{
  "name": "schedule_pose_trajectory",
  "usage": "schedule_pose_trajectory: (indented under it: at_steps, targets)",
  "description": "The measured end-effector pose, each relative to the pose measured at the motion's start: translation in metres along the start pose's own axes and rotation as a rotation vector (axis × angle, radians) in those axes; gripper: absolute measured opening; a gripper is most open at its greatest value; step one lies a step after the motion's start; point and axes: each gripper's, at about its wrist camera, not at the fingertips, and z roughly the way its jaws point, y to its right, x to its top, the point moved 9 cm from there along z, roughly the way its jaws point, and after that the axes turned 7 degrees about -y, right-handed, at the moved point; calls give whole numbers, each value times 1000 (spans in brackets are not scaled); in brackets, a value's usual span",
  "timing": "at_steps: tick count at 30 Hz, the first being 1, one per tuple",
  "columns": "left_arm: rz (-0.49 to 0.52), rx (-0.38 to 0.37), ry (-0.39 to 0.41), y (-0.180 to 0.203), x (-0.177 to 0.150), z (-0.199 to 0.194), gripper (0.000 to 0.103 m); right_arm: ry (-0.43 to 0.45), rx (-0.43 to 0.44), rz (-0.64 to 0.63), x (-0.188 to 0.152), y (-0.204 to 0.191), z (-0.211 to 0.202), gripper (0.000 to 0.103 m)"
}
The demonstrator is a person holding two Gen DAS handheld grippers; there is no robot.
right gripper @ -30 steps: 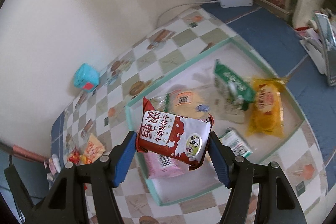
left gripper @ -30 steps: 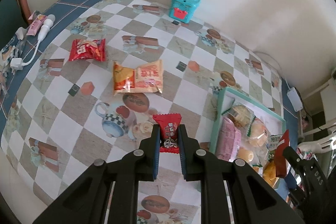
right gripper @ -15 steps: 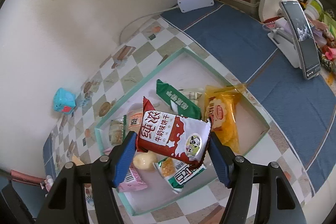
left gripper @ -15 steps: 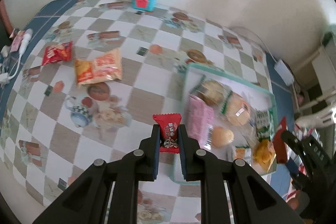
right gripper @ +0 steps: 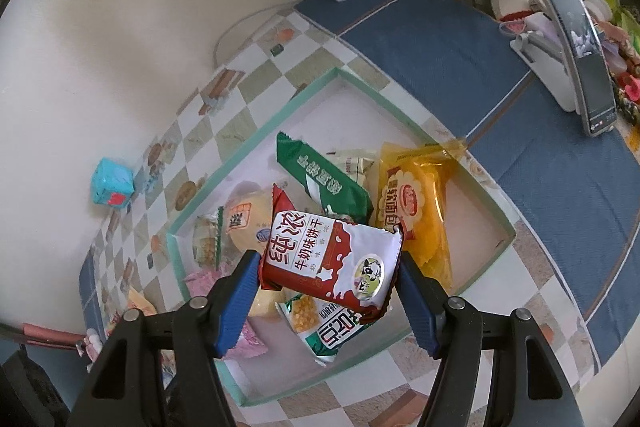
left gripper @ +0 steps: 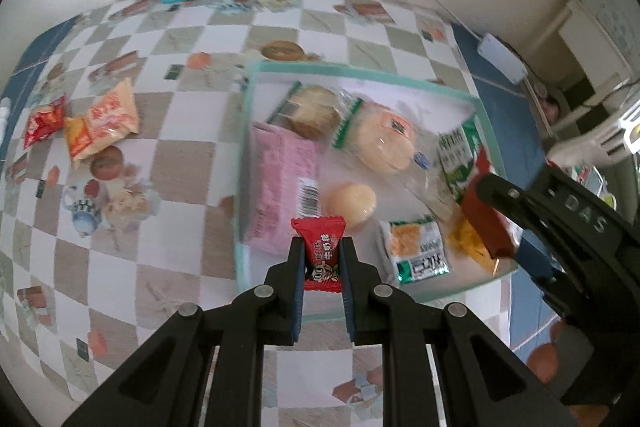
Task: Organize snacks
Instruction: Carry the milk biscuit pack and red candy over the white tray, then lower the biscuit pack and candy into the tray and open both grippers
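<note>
Your candy [left gripper: 323, 254] is red, your packet [right gripper: 330, 261] red-and-white; the tray [right gripper: 256, 141] rim is teal, the tabletop [left gripper: 188, 171] checkered beige-and-white.

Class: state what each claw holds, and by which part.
Left claw: small red candy, by its lower sides. Right claw: red-and-white biscuit packet, by its two short ends.

Your small red candy [left gripper: 323, 254] stands upright, pinched in the left claw [left gripper: 322, 269] above the near edge of the tray [left gripper: 362, 71]. Your red-and-white biscuit packet [right gripper: 330, 258] sits tilted across the right claw [right gripper: 329, 281], over the tray. Inside the tray lie a pink packet [left gripper: 282, 183] at 9 o'clock, round cakes [left gripper: 382, 143] near the middle, and green [right gripper: 320, 179] and yellow packets [right gripper: 416, 207] at 3 o'clock.
</note>
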Motion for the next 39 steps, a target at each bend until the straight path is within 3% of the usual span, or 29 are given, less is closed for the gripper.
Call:
schedule_pose_trajectory:
  at_steps: [15,39]
  targets:
    - [50,29,-54,15,-5,30,17,-56,-35,-29,-3,-3,32,71]
    - [55,70,-81,18,3,64,17,-36,-72,-43,6,1,52,72]
